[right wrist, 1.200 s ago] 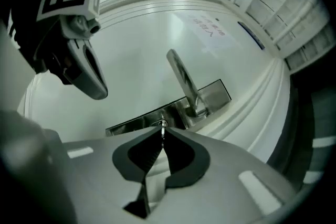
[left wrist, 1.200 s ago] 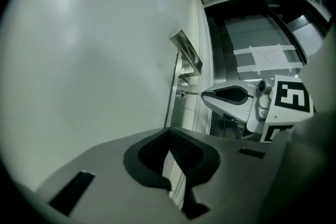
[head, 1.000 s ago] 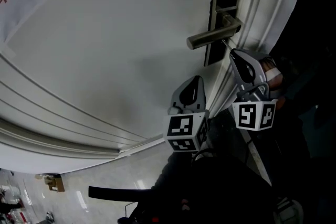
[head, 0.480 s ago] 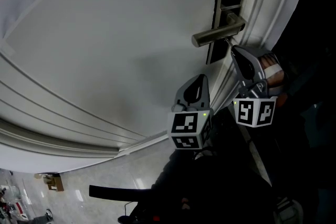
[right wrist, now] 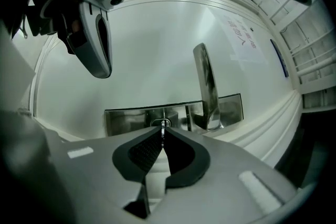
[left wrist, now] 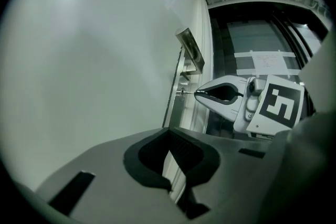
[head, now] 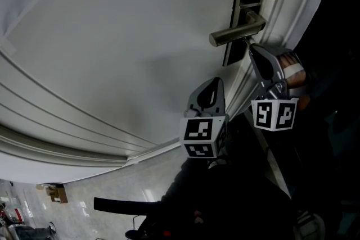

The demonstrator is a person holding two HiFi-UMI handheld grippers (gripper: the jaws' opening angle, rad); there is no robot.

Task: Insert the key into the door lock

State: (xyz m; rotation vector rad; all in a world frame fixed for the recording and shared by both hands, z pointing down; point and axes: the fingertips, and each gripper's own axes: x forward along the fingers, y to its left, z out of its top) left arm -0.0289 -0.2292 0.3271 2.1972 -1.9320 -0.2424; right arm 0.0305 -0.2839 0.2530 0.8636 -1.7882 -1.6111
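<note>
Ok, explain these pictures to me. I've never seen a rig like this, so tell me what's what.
There is no robot here: a person holds a two-jaw gripper in each hand. The wide picture comes from a camera on the person's head, looking down at a white door. The other two come from cameras riding on each gripper. The right gripper is shut on a key, whose tip is at the keyhole in the metal lock plate, beside the lever handle. The left gripper hangs back, jaws together, empty.

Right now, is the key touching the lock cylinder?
Touching. Left gripper view, side-on: the key, held by the right gripper, reaches the lock cylinder with no gap.
</note>
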